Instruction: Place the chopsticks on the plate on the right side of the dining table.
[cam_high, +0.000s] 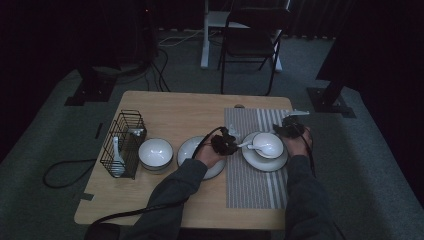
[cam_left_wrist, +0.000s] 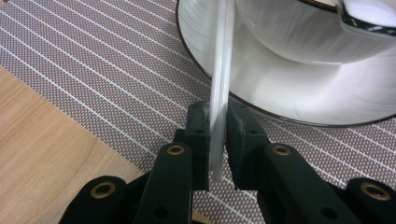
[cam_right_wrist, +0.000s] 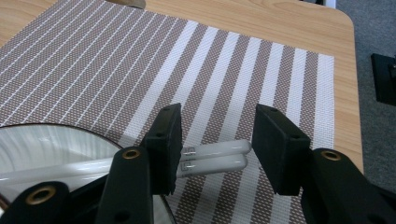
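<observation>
Left gripper (cam_left_wrist: 217, 140) clamped on the spoon (cam_left_wrist: 219, 88) handle w/ its scoop in the bowl (cam_high: 268, 144), right gripper (cam_right_wrist: 217, 149) open over the striped placemat (cam_right_wrist: 140, 60).

A bowl (cam_high: 269, 143) with a spoon (cam_high: 254, 146) sits on a plate (cam_high: 265, 160) on the mat (cam_high: 250, 185); left lie another plate (cam_high: 187, 150), a bowl (cam_high: 155, 153), then a wire basket (cam_high: 124, 145).

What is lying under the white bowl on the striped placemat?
The white bowl stands on a white plate with a dark rim. The plate rests on the striped placemat. The plate's middle is covered by the bowl.
</observation>
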